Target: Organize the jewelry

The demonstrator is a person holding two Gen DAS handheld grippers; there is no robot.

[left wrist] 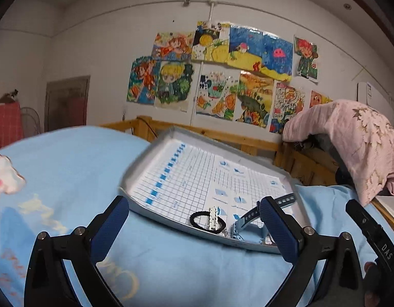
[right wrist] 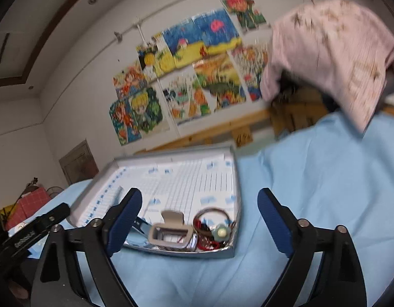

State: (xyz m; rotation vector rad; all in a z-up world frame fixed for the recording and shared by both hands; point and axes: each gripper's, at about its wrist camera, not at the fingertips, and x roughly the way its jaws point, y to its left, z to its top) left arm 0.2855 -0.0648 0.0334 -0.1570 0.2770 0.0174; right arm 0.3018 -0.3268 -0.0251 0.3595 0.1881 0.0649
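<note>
Left gripper (left wrist: 194,213) has its jaws wide apart, nothing between them, hovering over the blue bedsheet (left wrist: 69,168) just short of the tray's near edge. Far left on the sheet there's a white-and-pink fluffy thing (left wrist: 5,176), blurred, can't tell what it is. Tray (left wrist: 135,168) is shallow and grey, lined with a gridded paper sheet, and sits on the bed tilted toward the camera. Jewelry is bunched at its near edge: black hair tie (left wrist: 197,218) with a white beaded clip (left wrist: 212,217) lying across it, then a light blue watch (left wrist: 244,223) whose strap runs up to the right, partly behind the left gripper's right finger. Wall behind carries a patch of kids' drawings (left wrist: 222,76); a pink cloth (left wrist: 350,140) is draped over the wooden bed rail at right. Right gripper (right wrist: 199,220) is also spread wide and holding nothing, facing the tray's near right corner (right wrist: 232,252). That corner holds a grey claw clip (right wrist: 168,230), a red bracelet tangle (right wrist: 209,227) and a pale green flower piece (right wrist: 221,232), touching one another. Right view is motion-blurred, finer detail not readable.
</note>
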